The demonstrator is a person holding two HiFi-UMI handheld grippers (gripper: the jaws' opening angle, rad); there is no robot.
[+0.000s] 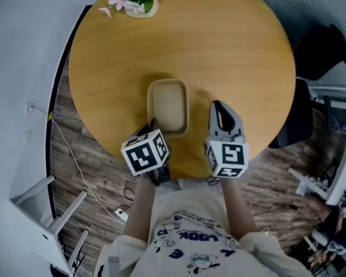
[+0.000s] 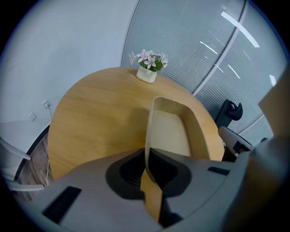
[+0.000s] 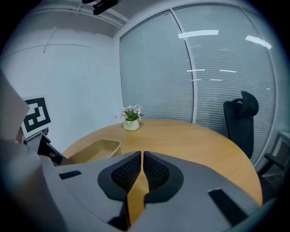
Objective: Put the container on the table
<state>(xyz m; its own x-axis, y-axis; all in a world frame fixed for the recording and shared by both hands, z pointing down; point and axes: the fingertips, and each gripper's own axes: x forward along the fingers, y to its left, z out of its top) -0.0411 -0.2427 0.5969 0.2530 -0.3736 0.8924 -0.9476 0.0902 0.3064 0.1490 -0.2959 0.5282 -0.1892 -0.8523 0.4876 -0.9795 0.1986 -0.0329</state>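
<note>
The beige thin-walled rectangular container [image 1: 168, 106] looks light and stiff with a springy rim, best held by one wall, as the left tool [image 1: 154, 125] clamps its near short wall low over the round wooden bench [image 1: 232, 51] — the right tool [image 1: 222, 112] is closed, empty.

No legible text, print on shirt [image 1: 192, 221] unreadable

The container [image 1: 168, 108] is showing plain beige, the table [image 1: 238, 50] warm honey wood grain; at its far edge, flowers [image 1: 119, 0] are showing pink over a cream pot [image 1: 135, 11].
</note>
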